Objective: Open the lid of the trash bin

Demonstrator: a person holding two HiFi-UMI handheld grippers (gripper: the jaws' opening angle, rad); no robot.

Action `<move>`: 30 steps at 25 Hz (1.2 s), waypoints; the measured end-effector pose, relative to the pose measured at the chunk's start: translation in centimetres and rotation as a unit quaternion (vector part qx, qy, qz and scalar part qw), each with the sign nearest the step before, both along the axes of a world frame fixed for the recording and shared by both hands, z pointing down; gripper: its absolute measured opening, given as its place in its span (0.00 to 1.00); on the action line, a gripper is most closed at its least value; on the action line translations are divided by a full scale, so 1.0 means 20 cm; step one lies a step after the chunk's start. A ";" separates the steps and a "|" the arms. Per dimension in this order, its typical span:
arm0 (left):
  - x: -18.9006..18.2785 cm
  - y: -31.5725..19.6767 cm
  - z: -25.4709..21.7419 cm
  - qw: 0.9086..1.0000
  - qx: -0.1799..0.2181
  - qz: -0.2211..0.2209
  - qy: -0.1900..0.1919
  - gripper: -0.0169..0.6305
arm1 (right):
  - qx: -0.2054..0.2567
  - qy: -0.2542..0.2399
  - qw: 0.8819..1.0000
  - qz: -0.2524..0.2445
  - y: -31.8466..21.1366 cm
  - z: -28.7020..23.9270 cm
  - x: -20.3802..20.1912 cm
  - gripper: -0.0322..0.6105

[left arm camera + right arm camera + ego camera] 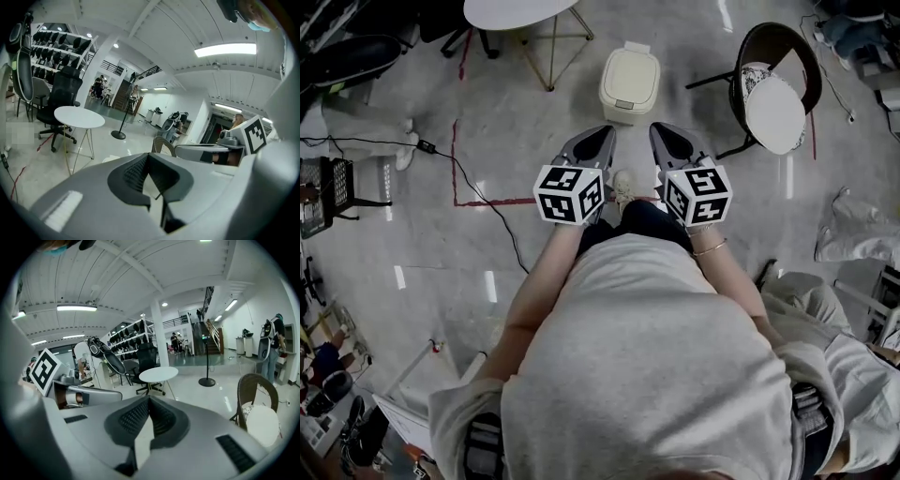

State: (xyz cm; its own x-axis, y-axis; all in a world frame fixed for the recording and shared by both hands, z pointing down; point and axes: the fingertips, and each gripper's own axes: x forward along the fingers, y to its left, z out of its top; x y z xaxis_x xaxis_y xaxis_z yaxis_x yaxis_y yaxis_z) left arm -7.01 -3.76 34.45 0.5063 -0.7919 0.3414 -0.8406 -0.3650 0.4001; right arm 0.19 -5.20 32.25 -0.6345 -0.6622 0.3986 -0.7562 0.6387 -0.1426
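Observation:
A cream trash bin [629, 84] stands on the grey floor ahead of me, its lid down. My left gripper [602, 134] and right gripper [664, 131] are held side by side at waist height, pointing forward, short of the bin and apart from it. Neither touches it. In the left gripper view the left gripper [148, 157] has its ribbed pads meeting at the tips, with nothing between them. The right gripper [149, 399] looks the same in the right gripper view. I cannot make out the bin in either gripper view.
A round white table [516, 11] stands at the far left of the bin. A dark wicker chair [773, 94] with a pale cushion is to its right. Red tape [455, 159] and a black cable [478, 187] cross the floor on the left. Another person [853, 356] stands close on my right.

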 end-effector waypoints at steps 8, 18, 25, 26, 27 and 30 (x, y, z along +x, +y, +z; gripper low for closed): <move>0.00 -0.29 0.02 0.998 -0.007 -0.055 -0.007 0.04 | -0.011 -0.006 0.999 -0.039 -0.35 0.02 0.04 0.06; 0.00 -0.39 0.08 0.997 -0.029 -0.068 -0.022 0.04 | -0.035 -0.019 0.998 -0.055 -0.46 0.10 0.04 0.06; 0.05 -0.50 0.10 0.998 -0.041 -0.038 -0.027 0.04 | -0.029 -0.007 0.999 -0.040 -0.53 0.09 0.08 0.06; 0.06 -0.51 0.10 0.998 -0.044 -0.032 -0.027 0.04 | -0.033 -0.007 0.999 -0.035 -0.54 0.10 0.08 0.06; 0.07 -0.52 0.11 0.998 -0.046 -0.025 -0.027 0.04 | -0.037 -0.006 0.999 -0.029 -0.54 0.11 0.09 0.06; 0.08 -0.55 0.13 0.998 -0.054 -0.005 -0.026 0.04 | -0.050 -0.001 0.999 -0.012 -0.56 0.15 0.11 0.06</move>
State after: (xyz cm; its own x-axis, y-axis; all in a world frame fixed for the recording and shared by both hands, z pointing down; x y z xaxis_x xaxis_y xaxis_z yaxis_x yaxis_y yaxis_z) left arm -5.32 -14.73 37.00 0.4781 -0.7534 0.4514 -0.8647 -0.3135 0.3925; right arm 2.35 -16.36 35.21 -0.6513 -0.6029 0.4608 -0.7399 0.6394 -0.2093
